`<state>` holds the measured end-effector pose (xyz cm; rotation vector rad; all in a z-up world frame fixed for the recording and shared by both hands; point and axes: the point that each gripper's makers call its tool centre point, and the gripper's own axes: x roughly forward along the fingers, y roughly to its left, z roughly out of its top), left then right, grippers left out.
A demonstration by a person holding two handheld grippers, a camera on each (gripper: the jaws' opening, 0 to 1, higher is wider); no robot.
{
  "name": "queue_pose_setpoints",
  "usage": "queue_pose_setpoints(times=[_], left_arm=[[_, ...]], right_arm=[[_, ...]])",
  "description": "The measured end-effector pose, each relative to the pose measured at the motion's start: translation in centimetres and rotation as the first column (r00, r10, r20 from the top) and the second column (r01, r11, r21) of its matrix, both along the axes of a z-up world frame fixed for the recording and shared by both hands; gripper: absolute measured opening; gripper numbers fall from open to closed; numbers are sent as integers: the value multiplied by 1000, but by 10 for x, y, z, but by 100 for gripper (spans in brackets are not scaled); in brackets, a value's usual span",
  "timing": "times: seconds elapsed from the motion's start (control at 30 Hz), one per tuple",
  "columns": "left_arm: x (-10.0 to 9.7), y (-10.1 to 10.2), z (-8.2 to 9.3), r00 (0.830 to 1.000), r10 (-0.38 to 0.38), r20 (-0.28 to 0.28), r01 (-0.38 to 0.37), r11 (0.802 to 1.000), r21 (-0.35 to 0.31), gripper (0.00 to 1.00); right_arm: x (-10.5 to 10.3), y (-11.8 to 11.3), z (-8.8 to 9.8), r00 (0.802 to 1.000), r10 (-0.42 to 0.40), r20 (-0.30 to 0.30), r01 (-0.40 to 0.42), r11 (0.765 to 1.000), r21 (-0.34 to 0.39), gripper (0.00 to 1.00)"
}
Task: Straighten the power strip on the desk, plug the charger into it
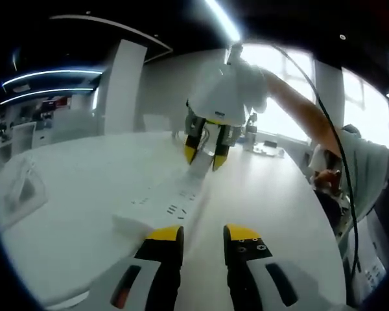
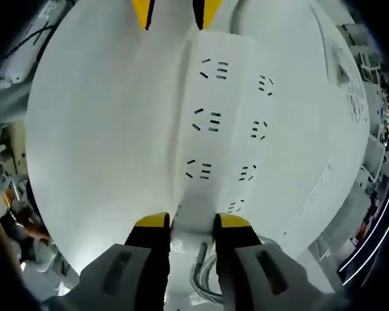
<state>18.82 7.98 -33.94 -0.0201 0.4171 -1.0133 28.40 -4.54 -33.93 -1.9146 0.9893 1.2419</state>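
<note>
A long white power strip (image 1: pixel 175 197) lies on the white desk (image 1: pixel 84 188), running from just in front of my left gripper (image 1: pixel 204 234) away to my right gripper (image 1: pixel 205 157). The left gripper is open, its yellow tips above the strip's near end. In the right gripper view the strip (image 2: pixel 230 123) shows several sockets. My right gripper (image 2: pixel 193 223) is shut on its narrow cable end, where a grey cable (image 2: pixel 201 275) leaves. At the strip's far end, the left gripper's yellow tips (image 2: pixel 174 11) are visible.
A pale, clear-looking object (image 1: pixel 23 188) lies on the desk at the left. A person's sleeve and arm (image 1: pixel 298 103) hold the right gripper, with a dark cable (image 1: pixel 337 149) hanging beside it. Another person (image 1: pixel 330 175) sits past the desk's right edge.
</note>
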Motion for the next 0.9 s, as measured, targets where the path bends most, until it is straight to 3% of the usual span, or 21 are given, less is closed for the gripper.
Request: queue_pose_setpoints(times=[0.03,0.2,0.33,0.47,0.57,0.7,0.9], left_arm=[[0,1,0,1000,2,0,-2,1000,1,25],[-3,-2,4,1000,-10,7,10,1000,-8,25],[-2,-2,1,1000,-6,0,6,1000,-8,25],[-2,-3,-1,1000,-4,-6,4,1000,-7,25],[-2,-4,-1,1000,-7,-3,7,1000,-1,25],[-4,-5,-1,1000,-13,-1,13,1000,1,25],[-3,-4,-1,1000,-14,-1,14,1000,-1,25]], right_arm=[[0,-1,1,1000,-2,-10,2,1000,5,24],[-3,0,0,999,-35,-41,42,983,179,24],[-3,0,-1,998,-27,-50,35,983,177,24],[-3,-1,-5,999,-15,-29,17,998,67,24],[-3,-3,-5,1000,6,-19,-4,997,80,24],[-2,0,-5,997,-32,-70,45,980,194,25],[-1,1,-7,998,-16,-53,26,982,185,25]])
